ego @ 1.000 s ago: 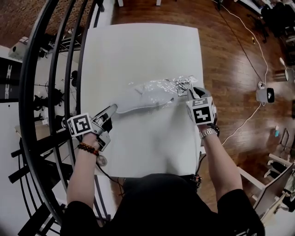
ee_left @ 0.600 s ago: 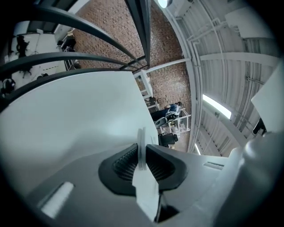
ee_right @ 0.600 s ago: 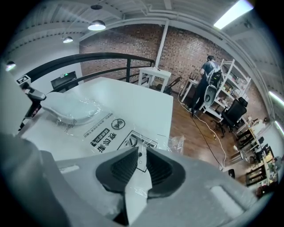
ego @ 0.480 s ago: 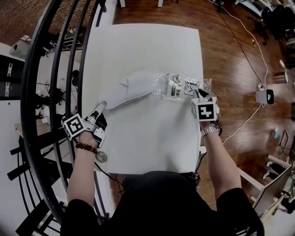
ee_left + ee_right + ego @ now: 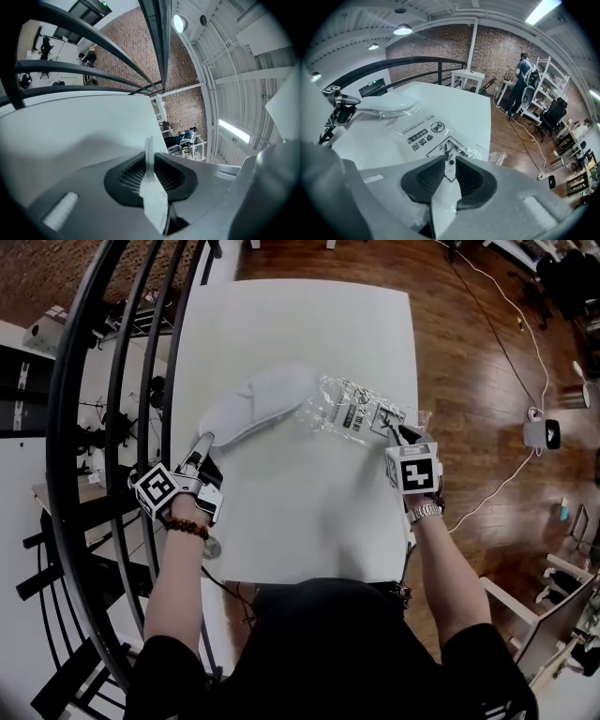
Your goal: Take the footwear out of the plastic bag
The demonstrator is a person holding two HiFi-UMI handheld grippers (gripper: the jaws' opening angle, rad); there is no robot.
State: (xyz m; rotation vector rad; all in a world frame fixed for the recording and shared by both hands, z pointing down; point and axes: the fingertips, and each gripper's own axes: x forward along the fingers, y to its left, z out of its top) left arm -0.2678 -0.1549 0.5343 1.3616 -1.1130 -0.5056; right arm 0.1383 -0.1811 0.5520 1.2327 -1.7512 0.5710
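Note:
A white slipper (image 5: 258, 404) lies on the white table (image 5: 300, 324), left of centre, almost wholly outside the clear printed plastic bag (image 5: 352, 411). My left gripper (image 5: 202, 451) is shut on the slipper's near end; a thin white edge (image 5: 151, 187) shows pinched between its pads. My right gripper (image 5: 398, 434) pinches the bag's near right corner, and its jaws are opening slightly with the bag's edge (image 5: 449, 161) still pressed between them. In the right gripper view the bag (image 5: 419, 133) lies flat, the slipper (image 5: 386, 104) beyond it by the left gripper (image 5: 340, 101).
A black curved railing (image 5: 103, 381) runs along the table's left side. Wooden floor lies to the right, with a small white device (image 5: 539, 432) on a cable. The table's right edge (image 5: 412, 381) is close to the bag.
The left gripper has drawn the slipper leftward out of the bag. The bag has stayed with the right gripper and now lies emptier and flatter.

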